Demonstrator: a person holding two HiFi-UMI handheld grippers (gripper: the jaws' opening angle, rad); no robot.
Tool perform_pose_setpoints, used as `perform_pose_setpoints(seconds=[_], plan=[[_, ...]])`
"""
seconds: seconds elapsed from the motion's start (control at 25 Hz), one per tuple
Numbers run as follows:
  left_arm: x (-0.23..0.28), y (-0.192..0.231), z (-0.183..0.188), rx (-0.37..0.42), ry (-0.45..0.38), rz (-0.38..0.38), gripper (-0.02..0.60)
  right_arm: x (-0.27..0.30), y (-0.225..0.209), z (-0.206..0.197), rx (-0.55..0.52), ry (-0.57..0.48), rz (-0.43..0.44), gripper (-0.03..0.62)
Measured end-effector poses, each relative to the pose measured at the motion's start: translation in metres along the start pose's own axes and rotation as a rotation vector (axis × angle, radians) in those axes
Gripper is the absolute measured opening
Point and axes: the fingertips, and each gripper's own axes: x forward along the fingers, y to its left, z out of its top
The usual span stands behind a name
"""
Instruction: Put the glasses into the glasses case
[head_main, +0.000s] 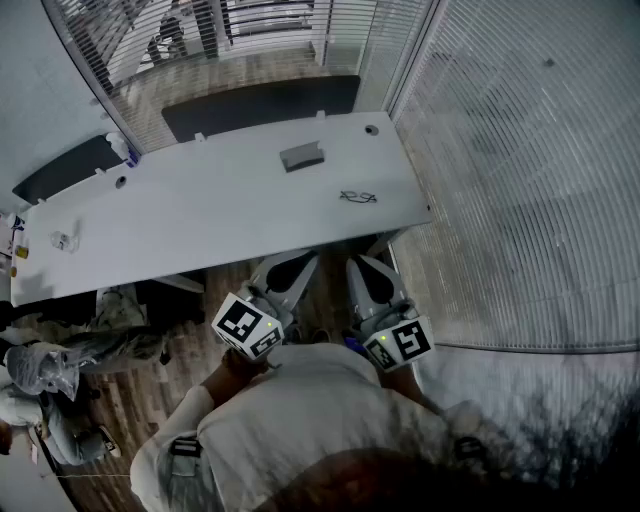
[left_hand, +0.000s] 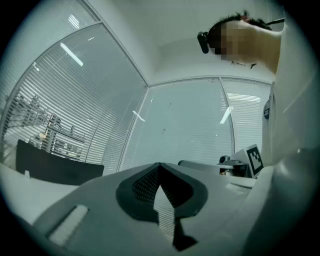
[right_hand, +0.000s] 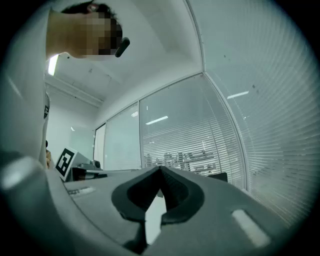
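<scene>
glasses (head_main: 357, 197) centre-right on table (head_main: 200, 220), long axis left-right | case (head_main: 301, 157) up-left, apart | right gripper (head_main: 364, 268) nearer than left gripper (head_main: 297, 266) | both closed, empty, low centre

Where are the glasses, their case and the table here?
glasses (head_main: 357, 197), head view, middle of the frame.
glasses case (head_main: 302, 157), head view, its grey top.
table (head_main: 220, 215), head view, bare white top.

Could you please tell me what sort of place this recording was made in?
Probably an office meeting room: a long white table, glass partition walls with slatted blinds, and wood-look flooring.
</scene>
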Motion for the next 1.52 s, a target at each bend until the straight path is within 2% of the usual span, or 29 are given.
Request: perform_pose_setpoints(seconds=[0.92,1.52], plan=[[0.005,-0.009,-0.008,-0.018,0.008,-0.014,0.000,-0.009,-0.008,-0.002,0.015,0.005,-0.011,0.002],[0.050,-0.040,-0.030,-0.025,0.020,0.013,0.000,-0.044,-0.056,0.001,0.042,0.004,0.000,0.002]])
